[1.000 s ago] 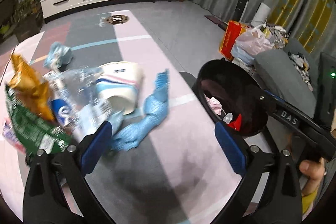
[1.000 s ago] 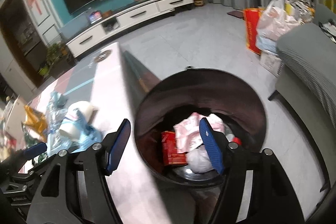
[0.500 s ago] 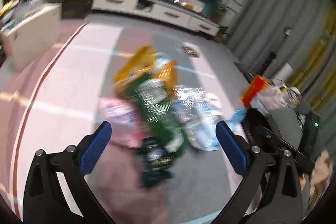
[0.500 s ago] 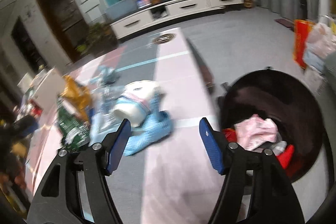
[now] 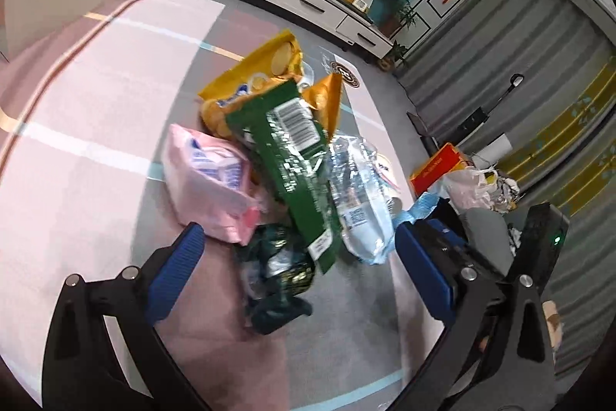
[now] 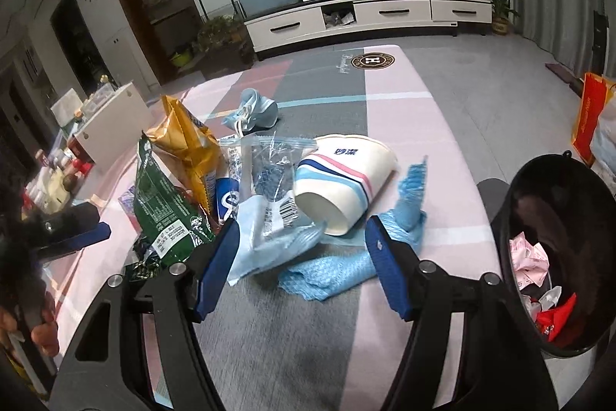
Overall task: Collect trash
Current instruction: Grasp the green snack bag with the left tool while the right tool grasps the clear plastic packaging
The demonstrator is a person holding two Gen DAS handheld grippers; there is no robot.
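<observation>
The left gripper (image 5: 294, 270), fingers spread and empty, frames the dark crumpled wrapper (image 5: 275, 280) at lower centre on the table (image 5: 77, 110) — dead ahead; the right gripper (image 6: 302, 262), spread too, faces the blue cloth (image 6: 327, 272).

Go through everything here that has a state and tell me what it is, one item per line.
Left gripper: open, empty, over the wrapper pile.
Right gripper: open, empty, above the blue cloth.
Paper cup: tipped on its side, mouth toward the camera.
Black trash bin: open, partly filled with wrappers.
Green snack bag: flattened, lying across other trash.
Yellow chip bag: crumpled, torn open.
Clear plastic bag: crumpled.
</observation>
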